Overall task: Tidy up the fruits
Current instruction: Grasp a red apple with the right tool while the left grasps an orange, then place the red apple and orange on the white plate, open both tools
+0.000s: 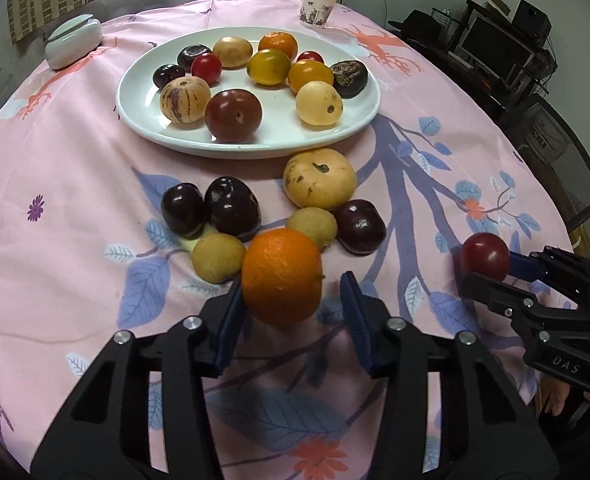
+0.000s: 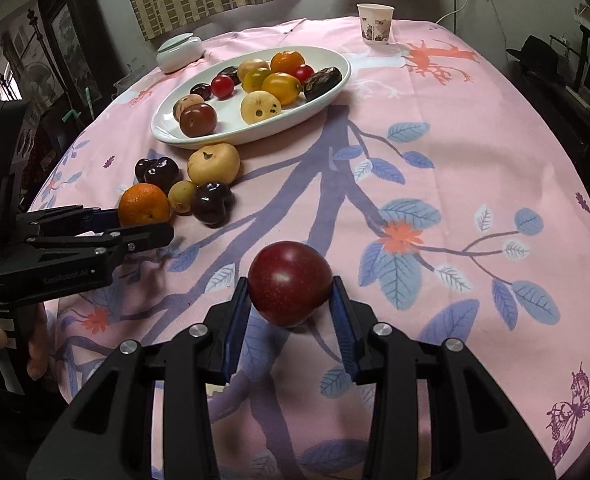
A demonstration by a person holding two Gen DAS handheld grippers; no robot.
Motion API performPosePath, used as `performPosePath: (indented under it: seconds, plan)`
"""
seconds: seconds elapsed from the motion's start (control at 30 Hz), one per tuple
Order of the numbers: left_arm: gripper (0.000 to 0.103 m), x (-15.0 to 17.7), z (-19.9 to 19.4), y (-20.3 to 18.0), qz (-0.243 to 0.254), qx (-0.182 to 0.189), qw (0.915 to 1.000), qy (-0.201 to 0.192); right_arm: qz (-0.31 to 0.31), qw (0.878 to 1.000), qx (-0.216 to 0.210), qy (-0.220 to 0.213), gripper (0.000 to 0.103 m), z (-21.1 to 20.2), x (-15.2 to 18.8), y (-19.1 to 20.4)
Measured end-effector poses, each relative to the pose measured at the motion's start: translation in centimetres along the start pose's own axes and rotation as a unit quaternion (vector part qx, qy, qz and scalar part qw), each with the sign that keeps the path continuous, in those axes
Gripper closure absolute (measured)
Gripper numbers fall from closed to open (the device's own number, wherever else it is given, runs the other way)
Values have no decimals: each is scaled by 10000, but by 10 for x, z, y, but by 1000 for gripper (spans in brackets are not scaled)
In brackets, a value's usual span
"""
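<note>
Fruits lie in two groups on the pink floral tablecloth (image 2: 435, 120): a dozen or so on the white oval plate (image 1: 143, 80), and a loose cluster on the cloth just in front of it. On the plate I can make out a striped pale melon-like fruit (image 1: 185, 99), a reddish-brown plum (image 1: 234, 115), a pale yellow fruit (image 1: 319, 103), two yellow-orange tomatoes, small red cherry tomatoes, an orange (image 1: 278, 45) at the back and several dark, wrinkled fruits.

In the loose cluster sit a large pale yellow fruit (image 1: 319, 179) nearest the plate, three dark purple plums (image 1: 231, 207), and two small tan-green fruits (image 1: 218, 257).

The left gripper (image 1: 295, 300) has a mandarin orange (image 1: 282, 277) between its blue pads (image 1: 231, 324); the left pad touches the fruit, while a gap shows between the right pad and the peel, so the jaws stand partly open around it. The mandarin sits at the near edge of the cluster, touching the tan-green fruits.

The right gripper (image 2: 291, 308) is clamped on a red plum (image 2: 290, 283), both pads pressed against its sides, well to the right of the cluster and apart from the other fruit.

At the far side of the table stand a paper cup (image 2: 375, 23) and a pale lidded ceramic jar (image 2: 179, 52).
</note>
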State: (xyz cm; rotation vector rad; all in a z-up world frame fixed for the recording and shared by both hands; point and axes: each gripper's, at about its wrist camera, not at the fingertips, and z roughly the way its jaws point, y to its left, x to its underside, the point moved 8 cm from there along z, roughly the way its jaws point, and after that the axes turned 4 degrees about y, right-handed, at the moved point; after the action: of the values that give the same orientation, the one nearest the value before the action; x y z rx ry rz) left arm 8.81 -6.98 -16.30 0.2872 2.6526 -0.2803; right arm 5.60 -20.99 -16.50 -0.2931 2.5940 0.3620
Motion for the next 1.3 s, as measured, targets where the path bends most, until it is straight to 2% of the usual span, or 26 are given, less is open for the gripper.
performPosePath:
  seconds: [0.03, 0.1, 0.37, 0.97, 1.13, 1.3]
  plan:
    - [65, -1, -2, 1, -42, 30, 10000, -28, 4, 10000, -22, 13, 63, 1, 0, 0]
    - [65, 0, -4, -1, -138, 355, 9993, -3, -5, 10000, -50, 47, 63, 3, 1, 1]
    - [65, 3, -19, -3, 106, 289, 9993, -193, -149, 9999, -27, 76, 63, 5, -4, 18]
    - [65, 12, -44, 38, -169, 385, 9981, -453, -449, 9989, 79, 112, 63, 8, -24, 61]
    - [65, -5, -53, 44, -125, 398, 9978, -515, -550, 9985, -27, 26, 63, 6, -45, 67]
    - [65, -57, -67, 57, -67, 167, 9966, -807, -670, 9975, -226, -52, 63, 10, -93, 74]
